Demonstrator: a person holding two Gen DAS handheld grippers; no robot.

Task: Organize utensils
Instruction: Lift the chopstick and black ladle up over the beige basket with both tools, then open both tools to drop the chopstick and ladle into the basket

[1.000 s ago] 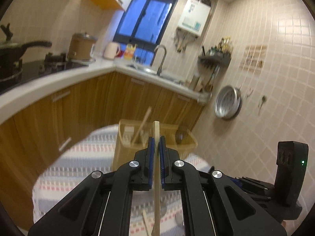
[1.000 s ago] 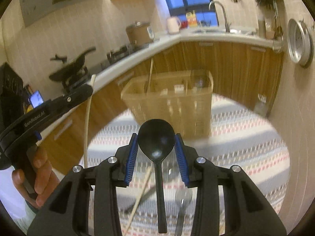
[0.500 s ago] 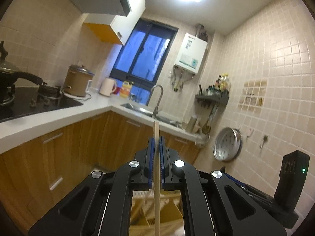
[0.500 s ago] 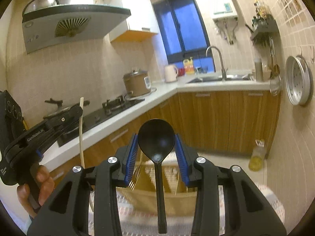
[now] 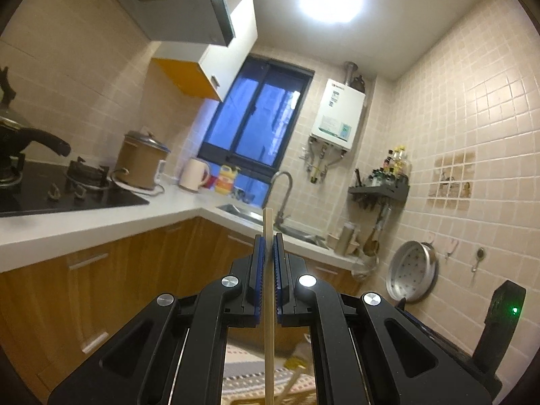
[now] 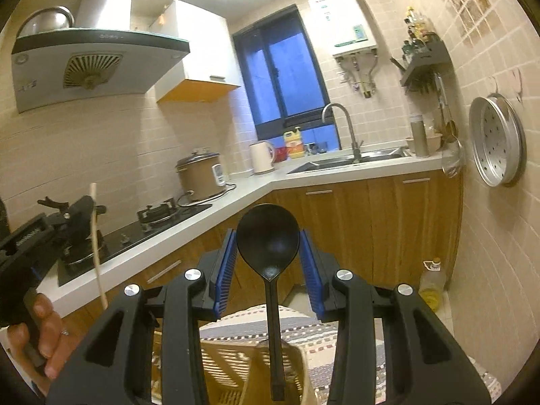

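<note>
My left gripper [image 5: 269,239] is shut on a pale wooden chopstick [image 5: 269,320] that stands upright between the blue pads. It also shows in the right wrist view [image 6: 82,217] at the far left, with the chopstick [image 6: 96,246]. My right gripper [image 6: 268,236] is shut on a black plastic spoon [image 6: 268,236], bowl up, handle hanging down over the beige slatted utensil basket [image 6: 236,371] just below. Both grippers are raised and tilted up toward the kitchen wall.
The basket stands on a striped cloth [image 6: 314,334]. Behind are a white L-shaped counter [image 5: 101,222] with wooden cabinets, a stove, a rice cooker [image 6: 200,177], a kettle and a sink [image 6: 351,160]. A steel tray [image 6: 497,141] hangs on the tiled right wall.
Both grippers have lifted and tilted upward with their utensils. The basket and table have dropped toward the bottom of both views; only the right view shows the basket now.
</note>
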